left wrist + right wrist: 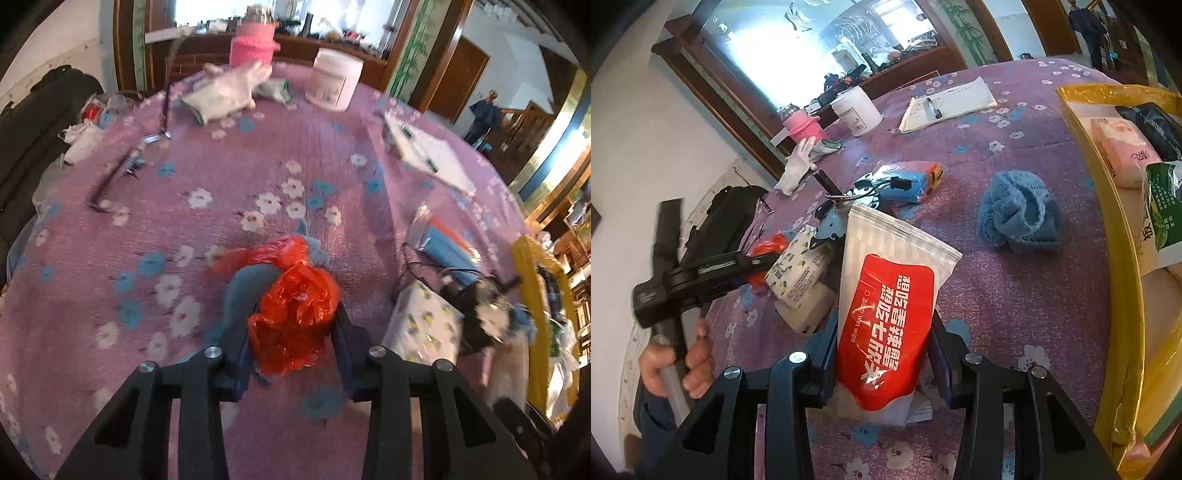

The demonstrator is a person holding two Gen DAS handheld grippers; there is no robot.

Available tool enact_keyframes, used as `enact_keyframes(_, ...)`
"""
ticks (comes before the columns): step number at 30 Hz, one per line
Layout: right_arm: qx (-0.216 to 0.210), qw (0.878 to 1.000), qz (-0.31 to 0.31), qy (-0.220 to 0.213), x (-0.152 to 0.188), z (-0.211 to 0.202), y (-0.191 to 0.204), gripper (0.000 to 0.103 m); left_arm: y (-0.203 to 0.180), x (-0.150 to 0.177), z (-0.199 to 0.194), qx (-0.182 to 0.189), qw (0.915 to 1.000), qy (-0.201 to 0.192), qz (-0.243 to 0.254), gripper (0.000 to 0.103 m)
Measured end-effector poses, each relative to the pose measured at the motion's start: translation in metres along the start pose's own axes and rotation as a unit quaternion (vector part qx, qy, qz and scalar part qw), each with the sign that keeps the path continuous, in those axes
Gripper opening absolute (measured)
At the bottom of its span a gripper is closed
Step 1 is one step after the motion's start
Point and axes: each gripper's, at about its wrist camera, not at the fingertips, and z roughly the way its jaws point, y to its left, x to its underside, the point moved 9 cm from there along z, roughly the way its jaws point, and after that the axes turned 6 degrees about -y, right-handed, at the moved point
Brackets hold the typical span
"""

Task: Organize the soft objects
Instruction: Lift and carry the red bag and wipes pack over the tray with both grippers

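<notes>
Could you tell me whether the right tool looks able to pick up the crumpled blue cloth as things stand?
Probably not yet: the right tool is already closed on the wet wipe pack. The blue cloth lies uncovered on the bedspread ahead.

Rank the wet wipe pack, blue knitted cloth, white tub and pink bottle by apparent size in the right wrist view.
1. wet wipe pack, closest to the camera, so inflated
2. blue knitted cloth
3. white tub
4. pink bottle

The tub and bottle sit far back, so their true sizes are unsure.
</notes>
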Motion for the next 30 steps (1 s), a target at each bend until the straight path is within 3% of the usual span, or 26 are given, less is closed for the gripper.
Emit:
enact_keyframes(6,-0.004,1.000,-0.001,-0.003,-0.001,-0.002,0.001,0.046,-0.009,0.020,-0.065,0.064,0.9967,-0.027,0.042,0.038)
enact_keyframes(9,-0.004,1.000,-0.004,-0.002,0.000,-0.001,0.002,0.046,-0.016,0.037,-0.074,0.078,0.9945,-0.026,0.065,0.038)
enact_keyframes(12,-0.003,1.000,-0.012,-0.006,-0.001,-0.002,0.005,0.046,-0.027,0.054,-0.071,0.091,0.9941,-0.020,0.055,0.038)
enact_keyframes(15,0.006,0.999,-0.029,-0.024,-0.003,-0.009,0.009,0.046,-0.049,0.059,-0.074,0.084,0.9931,-0.051,0.065,0.038)
enact_keyframes(18,0.013,0.997,-0.046,-0.058,-0.011,-0.021,0.013,0.046,-0.082,0.064,-0.082,0.084,0.9877,-0.089,0.097,0.038)
enact_keyframes(23,0.020,0.995,-0.051,-0.078,-0.017,-0.028,0.015,0.046,-0.118,0.068,-0.085,0.091,0.9788,-0.137,0.122,0.038)
enact_keyframes(30,0.018,0.995,-0.052,-0.083,-0.019,-0.031,0.015,0.046,-0.114,0.074,-0.062,0.086,0.9829,-0.119,0.110,0.038)
